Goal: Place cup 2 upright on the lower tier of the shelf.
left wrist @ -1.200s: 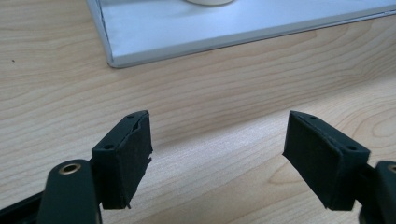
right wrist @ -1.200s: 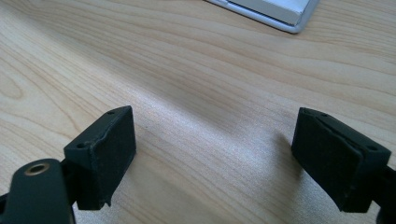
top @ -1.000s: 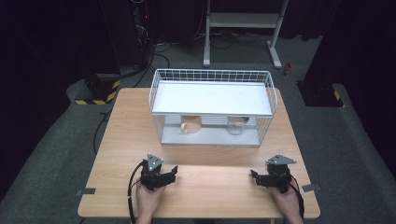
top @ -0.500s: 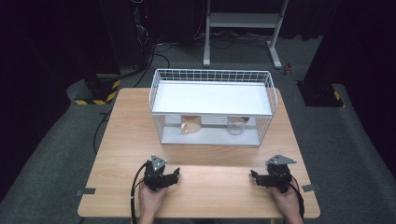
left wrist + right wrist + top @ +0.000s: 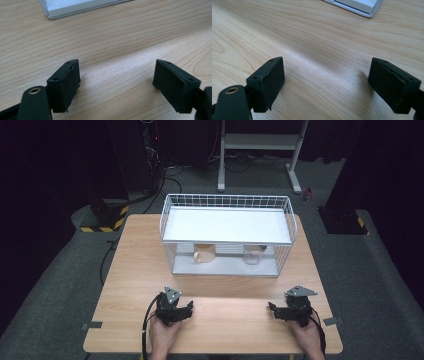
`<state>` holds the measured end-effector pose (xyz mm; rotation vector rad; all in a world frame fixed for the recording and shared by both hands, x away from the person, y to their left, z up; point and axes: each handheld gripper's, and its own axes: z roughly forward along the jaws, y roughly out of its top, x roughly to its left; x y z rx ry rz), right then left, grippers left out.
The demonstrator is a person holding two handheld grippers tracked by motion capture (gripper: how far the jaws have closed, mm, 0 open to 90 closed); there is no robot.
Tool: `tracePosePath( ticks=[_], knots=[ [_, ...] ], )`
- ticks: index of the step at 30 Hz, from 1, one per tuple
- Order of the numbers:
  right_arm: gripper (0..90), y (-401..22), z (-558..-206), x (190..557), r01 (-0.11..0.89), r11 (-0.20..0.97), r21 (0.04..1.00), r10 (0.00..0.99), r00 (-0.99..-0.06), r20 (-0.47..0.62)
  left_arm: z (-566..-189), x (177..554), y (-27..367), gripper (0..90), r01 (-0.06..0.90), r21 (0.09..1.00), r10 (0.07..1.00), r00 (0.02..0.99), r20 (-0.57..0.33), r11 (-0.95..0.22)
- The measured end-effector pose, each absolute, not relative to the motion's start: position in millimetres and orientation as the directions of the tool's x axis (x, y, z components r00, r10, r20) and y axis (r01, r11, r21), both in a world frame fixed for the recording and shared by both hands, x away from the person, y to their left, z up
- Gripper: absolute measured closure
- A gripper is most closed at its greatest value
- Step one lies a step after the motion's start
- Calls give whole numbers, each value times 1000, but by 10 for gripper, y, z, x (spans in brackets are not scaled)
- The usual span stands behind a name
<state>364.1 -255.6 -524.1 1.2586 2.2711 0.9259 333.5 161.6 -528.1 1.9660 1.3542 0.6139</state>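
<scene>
My left gripper (image 5: pixel 188 308) rests low over the front left of the wooden table (image 5: pixel 135 270), held in a hand. Its jaws point right, toward the table's middle. In the left gripper view the left gripper (image 5: pixel 116 72) is open over bare wood; its jaws have just been opening, with nothing between them. My right gripper (image 5: pixel 272 308) sits at the front right, jaws pointing left. The right gripper (image 5: pixel 327 72) is likewise open and empty. A white wire rack (image 5: pixel 227 200) stands at the table's far side, with a tan mug (image 5: pixel 204 254) and a clear glass (image 5: pixel 252 255) under its shelf.
The rack's white base corner (image 5: pixel 75 6) lies ahead of the left jaws, and the rack's other base corner (image 5: pixel 359 5) ahead of the right jaws. A metal stand (image 5: pixel 260 142) and cables (image 5: pixel 165 175) sit on the dark floor beyond the table.
The left gripper has shifted slightly to the right and its jaws stand a little wider. The right gripper has not moved.
</scene>
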Motion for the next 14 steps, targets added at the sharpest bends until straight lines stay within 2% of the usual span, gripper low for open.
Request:
tracePosePath(
  ticks=[14],
  knots=[
    [135, -2560, -5241, 3647, 594, 386, 706, 848, -530, -18, -5281, 3338, 1609, 196, 627, 742, 938, 347, 5, -236]
  ],
)
